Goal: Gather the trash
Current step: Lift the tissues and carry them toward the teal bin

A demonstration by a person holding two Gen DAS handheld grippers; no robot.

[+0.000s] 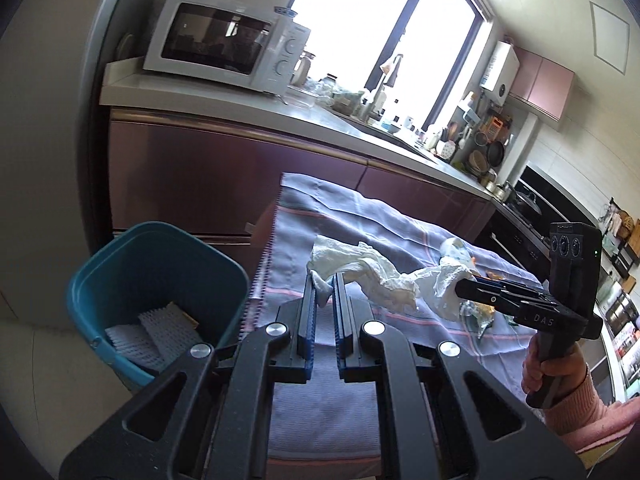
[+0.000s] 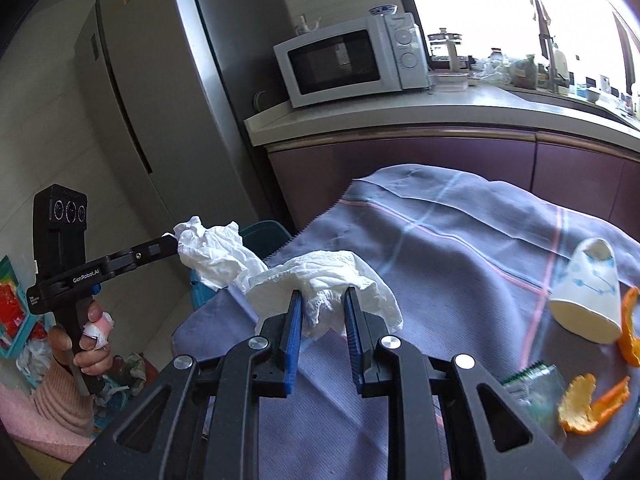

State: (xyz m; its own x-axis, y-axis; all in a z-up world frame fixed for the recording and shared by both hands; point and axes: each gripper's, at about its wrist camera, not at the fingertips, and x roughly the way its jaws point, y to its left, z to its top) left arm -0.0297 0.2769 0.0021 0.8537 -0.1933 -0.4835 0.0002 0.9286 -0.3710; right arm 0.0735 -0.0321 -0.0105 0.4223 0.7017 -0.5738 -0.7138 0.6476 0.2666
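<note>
My left gripper (image 1: pixel 323 284) is shut on one end of a crumpled white tissue (image 1: pixel 344 260) above a purple-grey cloth (image 1: pixel 320 216). In the right wrist view, this left gripper (image 2: pixel 174 242) holds its tissue (image 2: pixel 212 256) in front of the blue bin (image 2: pixel 266 232). My right gripper (image 2: pixel 323 300) is shut on a second white tissue wad (image 2: pixel 320 272); in the left wrist view the right gripper (image 1: pixel 460 288) holds that wad (image 1: pixel 440 286). The two tissues overlap, and I cannot tell if they are joined. The blue bin (image 1: pixel 160 264) stands left of the table with white foam netting (image 1: pixel 168 328) inside.
On the cloth (image 2: pixel 460 248) lie a tipped paper cup (image 2: pixel 588 304), orange peels (image 2: pixel 592 404) and a clear wrapper (image 2: pixel 532 388). Behind are purple cabinets (image 1: pixel 200 176), a counter with a microwave (image 1: pixel 224 40), and a fridge (image 2: pixel 160 80). Hands in pink sleeves (image 1: pixel 576 404) hold both grippers.
</note>
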